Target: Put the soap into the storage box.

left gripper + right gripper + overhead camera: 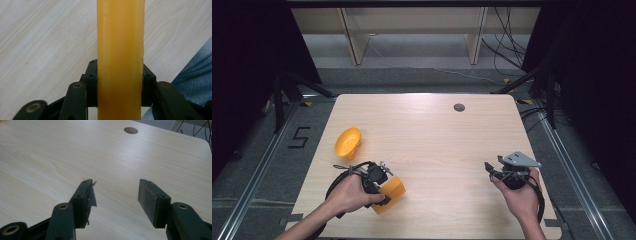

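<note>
Gripping an orange cup (391, 194) across its body, the left gripper (384, 192) is holding it on its side near the front left of the table (437, 145). In the left gripper view the two pads are pressing on both flanks of the cup (120, 57), probably so that it is not slipping while carried. A second orange cup (348, 143) is lying tipped just behind, maybe waiting for stacking. The right gripper (492, 170) is resting at the front right with jaws apart and nothing between them, perhaps staying free to help.
</note>
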The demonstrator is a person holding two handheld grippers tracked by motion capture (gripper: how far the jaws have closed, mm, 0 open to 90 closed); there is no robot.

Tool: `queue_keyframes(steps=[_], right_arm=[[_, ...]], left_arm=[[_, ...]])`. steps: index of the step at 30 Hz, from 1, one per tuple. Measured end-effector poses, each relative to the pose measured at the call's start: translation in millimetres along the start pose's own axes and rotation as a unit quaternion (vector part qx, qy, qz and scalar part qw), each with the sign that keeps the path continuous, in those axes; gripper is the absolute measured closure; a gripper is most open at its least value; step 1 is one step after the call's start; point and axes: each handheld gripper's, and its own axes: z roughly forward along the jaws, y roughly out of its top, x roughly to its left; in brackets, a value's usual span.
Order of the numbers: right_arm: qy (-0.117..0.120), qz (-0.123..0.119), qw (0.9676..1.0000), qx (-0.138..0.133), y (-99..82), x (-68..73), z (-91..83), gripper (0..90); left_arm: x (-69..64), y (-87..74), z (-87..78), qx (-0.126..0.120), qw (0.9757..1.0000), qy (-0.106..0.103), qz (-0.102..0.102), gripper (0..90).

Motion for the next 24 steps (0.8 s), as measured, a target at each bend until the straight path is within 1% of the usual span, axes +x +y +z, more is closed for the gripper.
queue_keyframes(steps=[3,4,7,8,9,10,12,13,16,17,21,24], right_arm=[[-0.001,-0.003,1.0,-0.001,0.1,-0.3,0.0,46.4],[-0.001,-0.003,1.0,-0.001,0.1,-0.4,0.0,46.4],[0.0,-0.001,1.0,0.0,0.0,-0.2,0.0,46.4],[0.0,-0.001,1.0,0.0,0.1,-0.3,0.0,46.4],[-0.001,-0.003,1.0,-0.001,0.1,-0.5,0.1,46.4],[-0.002,-0.004,1.0,-0.001,0.2,-0.6,0.2,46.4],[-0.001,-0.003,1.0,-0.001,0.1,-0.5,0.1,46.4],[-0.001,-0.003,1.0,-0.001,0.1,-0.5,0.1,46.4],[-0.002,-0.004,1.0,-0.002,0.3,-0.7,0.0,46.4],[-0.002,0.01,0.9999,0.003,0.1,1.9,-0.9,46.4],[-0.002,0.011,0.9999,0.002,0.2,1.8,-1.1,46.4],[-0.002,0.01,1.0,0.001,0.3,1.4,-1.1,46.4]], left_arm=[[3.0,0.1,-3.2,-0.003,1.0,0.002,-0.005,60.6],[3.8,0.0,-3.9,-0.007,0.9999,0.001,-0.011,60.6],[7.5,-0.3,-7.8,-0.009,0.9999,0.003,-0.014,60.6],[7.7,-0.5,-8.5,-0.013,0.9997,0.004,-0.021,60.6],[9.8,-0.4,-9.8,-0.01,0.9998,0.0,-0.016,60.6],[9.7,-0.8,-10.3,-0.015,0.9997,0.004,-0.019,60.6],[11.5,-1.0,-11.8,-0.012,0.9997,0.005,-0.021,60.6],[12.5,-1.0,-11.8,-0.014,0.9996,0.002,-0.024,60.6],[15.3,-1.1,-12.6,-0.015,0.9995,0.003,-0.029,60.6],[16.2,-1.1,-13.0,-0.015,0.9994,0.004,-0.03,60.6],[19.3,-1.4,-14.2,-0.018,0.9991,0.005,-0.038,60.6],[22.5,-1.4,-15.1,-0.019,0.999,0.008,-0.039,60.6]])
